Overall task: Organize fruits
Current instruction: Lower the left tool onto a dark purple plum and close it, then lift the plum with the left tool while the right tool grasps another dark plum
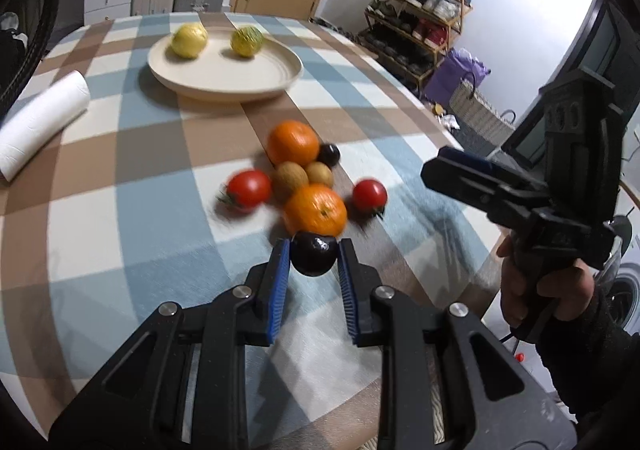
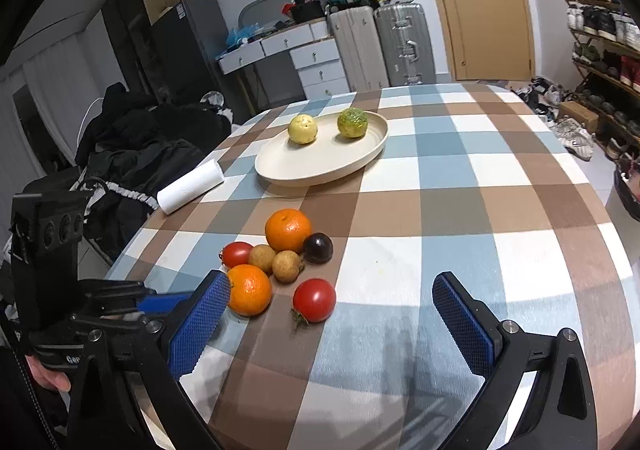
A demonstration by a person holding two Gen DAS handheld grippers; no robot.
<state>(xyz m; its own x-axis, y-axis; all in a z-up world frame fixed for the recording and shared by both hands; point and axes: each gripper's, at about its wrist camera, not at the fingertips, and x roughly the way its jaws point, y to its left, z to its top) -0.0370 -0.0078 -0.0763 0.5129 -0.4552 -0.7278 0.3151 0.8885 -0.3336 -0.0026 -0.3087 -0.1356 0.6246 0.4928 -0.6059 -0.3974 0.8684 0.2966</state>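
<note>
My left gripper [image 1: 314, 246] is shut on a dark purple fruit [image 1: 313, 253], held just in front of the fruit pile. The pile on the checked tablecloth holds two oranges [image 1: 315, 210] [image 1: 293, 143], two red tomatoes [image 1: 249, 188] [image 1: 369, 195], two brown kiwis [image 1: 290, 179] and another dark fruit [image 1: 329, 155]. A cream plate [image 1: 192, 68] farther back carries a yellow fruit [image 1: 189, 40] and a green-yellow fruit [image 1: 247, 41]. My right gripper [image 2: 332, 290] is open and empty above the table, with the near tomato [image 2: 314, 300] between and beyond its fingers.
A white paper towel roll [image 1: 40, 122] lies at the table's left side, also in the right wrist view [image 2: 191, 186]. The table edge curves away on the right. Suitcases, drawers, a door and a shoe rack [image 1: 420, 14] stand beyond the table.
</note>
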